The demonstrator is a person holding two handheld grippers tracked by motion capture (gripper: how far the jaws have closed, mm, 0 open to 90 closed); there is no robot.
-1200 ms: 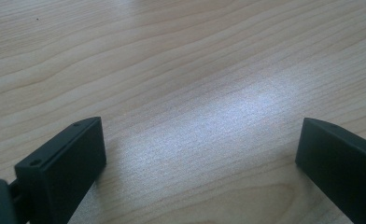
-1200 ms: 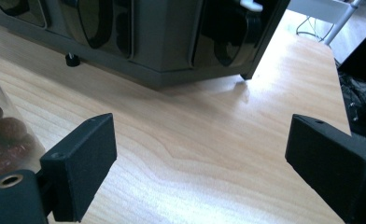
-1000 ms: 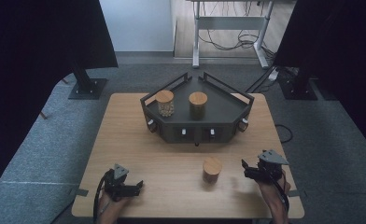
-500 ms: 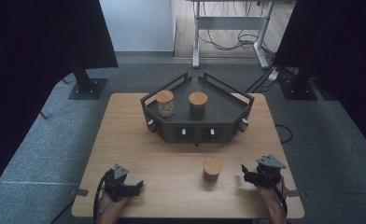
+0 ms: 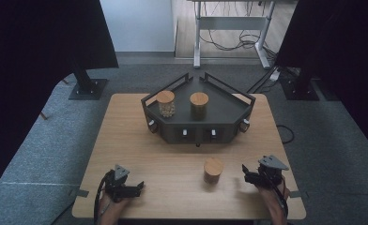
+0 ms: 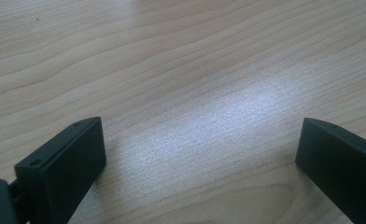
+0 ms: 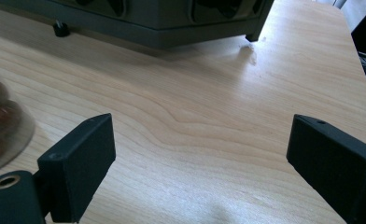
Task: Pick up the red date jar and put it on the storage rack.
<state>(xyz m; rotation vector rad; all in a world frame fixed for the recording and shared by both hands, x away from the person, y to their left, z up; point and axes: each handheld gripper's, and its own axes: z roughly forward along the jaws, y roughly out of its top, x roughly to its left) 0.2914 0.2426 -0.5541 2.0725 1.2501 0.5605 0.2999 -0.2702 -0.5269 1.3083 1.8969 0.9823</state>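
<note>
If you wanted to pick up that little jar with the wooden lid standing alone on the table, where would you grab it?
Probably around the jar's round body just below the wooden lid, coming in level from its right, where the right tongs wait open. It stands upright and apart from the dark tray, so both sides are free for the jaws.

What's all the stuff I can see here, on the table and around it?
Jars with wooden lids: three; one stands alone on the table near the right gripper, two stand on the rack.
Rack: one, dark grey, angular, with a low rail, at the table's far middle.
Table: one, light wood.
Desk frame: one, pale, with cables, on the floor beyond.
Stands: two, black, at the far corners.
Floor: grey carpet.
Left gripper: black, open, empty, near edge.
Right gripper: black, open, empty, beside the lone jar.
</note>
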